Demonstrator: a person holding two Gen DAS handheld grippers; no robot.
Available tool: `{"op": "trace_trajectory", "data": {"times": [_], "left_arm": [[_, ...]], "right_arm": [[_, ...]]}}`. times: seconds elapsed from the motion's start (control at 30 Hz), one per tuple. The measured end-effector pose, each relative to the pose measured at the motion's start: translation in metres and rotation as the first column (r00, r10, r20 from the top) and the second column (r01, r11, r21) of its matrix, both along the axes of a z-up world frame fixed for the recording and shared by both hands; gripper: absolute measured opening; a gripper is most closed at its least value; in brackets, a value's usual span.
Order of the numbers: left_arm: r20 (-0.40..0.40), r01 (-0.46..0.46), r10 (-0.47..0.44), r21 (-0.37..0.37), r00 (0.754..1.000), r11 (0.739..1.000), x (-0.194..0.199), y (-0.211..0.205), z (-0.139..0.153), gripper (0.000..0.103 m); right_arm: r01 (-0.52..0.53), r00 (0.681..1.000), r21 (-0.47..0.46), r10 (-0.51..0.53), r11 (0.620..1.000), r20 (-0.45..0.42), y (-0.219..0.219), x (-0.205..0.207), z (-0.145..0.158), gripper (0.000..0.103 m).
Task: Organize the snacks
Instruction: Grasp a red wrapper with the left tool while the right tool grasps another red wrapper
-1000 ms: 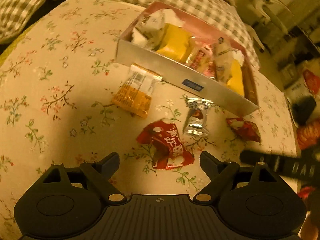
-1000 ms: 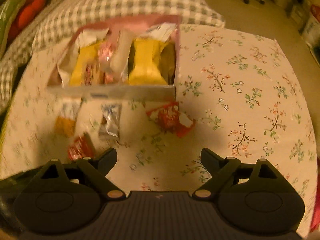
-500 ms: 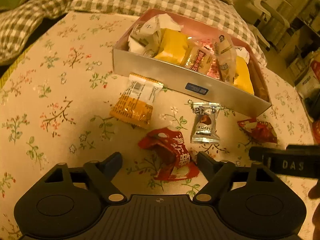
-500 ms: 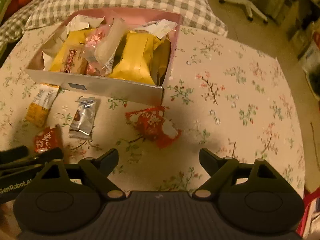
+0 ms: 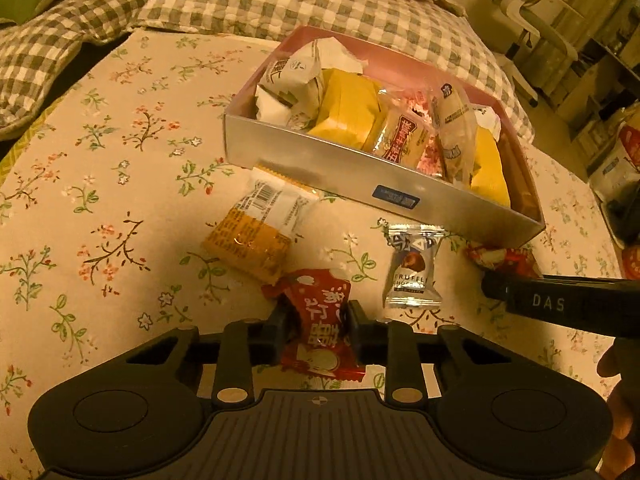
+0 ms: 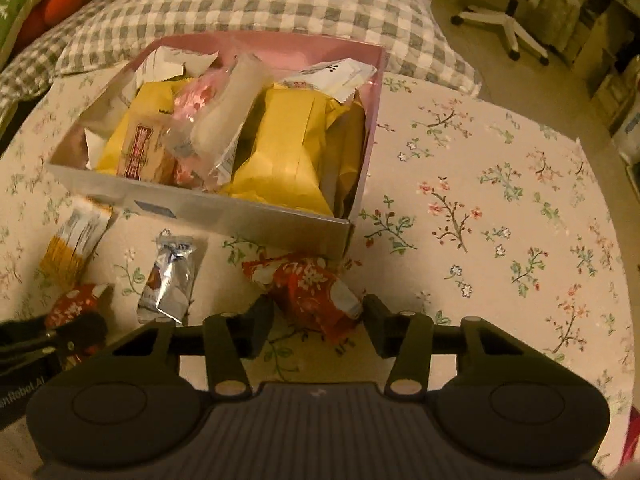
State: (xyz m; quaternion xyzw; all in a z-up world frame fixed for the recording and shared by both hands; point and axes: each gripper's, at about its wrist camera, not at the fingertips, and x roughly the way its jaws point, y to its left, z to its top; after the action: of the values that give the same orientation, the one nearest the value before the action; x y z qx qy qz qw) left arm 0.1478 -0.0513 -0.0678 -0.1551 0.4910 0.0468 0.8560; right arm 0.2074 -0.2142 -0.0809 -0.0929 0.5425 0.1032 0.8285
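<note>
The left gripper (image 5: 316,326) has its jaws squeezed on a red snack (image 5: 320,320), low over the table (image 5: 100,200) near the box (image 5: 360,172). The right gripper (image 6: 318,318) jaws are apart around another red pack (image 6: 312,292). Both look light, crinkly, soft; pinch the middle gently

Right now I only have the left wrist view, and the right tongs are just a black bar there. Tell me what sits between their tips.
Observer: A red packet lies between the right tongs, one finger on each side. I cannot tell whether they pinch it yet.
Operator: Give me its place against the box.
Observer: It lies on the floral cloth, just in front of the box's near right corner.
</note>
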Motion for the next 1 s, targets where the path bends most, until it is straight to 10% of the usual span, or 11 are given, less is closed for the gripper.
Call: {"op": "trace_trajectory", "data": {"times": [1.0], "left_arm": [[0.042, 0.035, -0.033, -0.058, 0.999, 0.998, -0.010, 0.007, 0.023, 0.023]], "right_arm": [[0.042, 0.999, 0.100, -0.039, 0.994, -0.036, -0.004, -0.018, 0.034, 0.028]]}}
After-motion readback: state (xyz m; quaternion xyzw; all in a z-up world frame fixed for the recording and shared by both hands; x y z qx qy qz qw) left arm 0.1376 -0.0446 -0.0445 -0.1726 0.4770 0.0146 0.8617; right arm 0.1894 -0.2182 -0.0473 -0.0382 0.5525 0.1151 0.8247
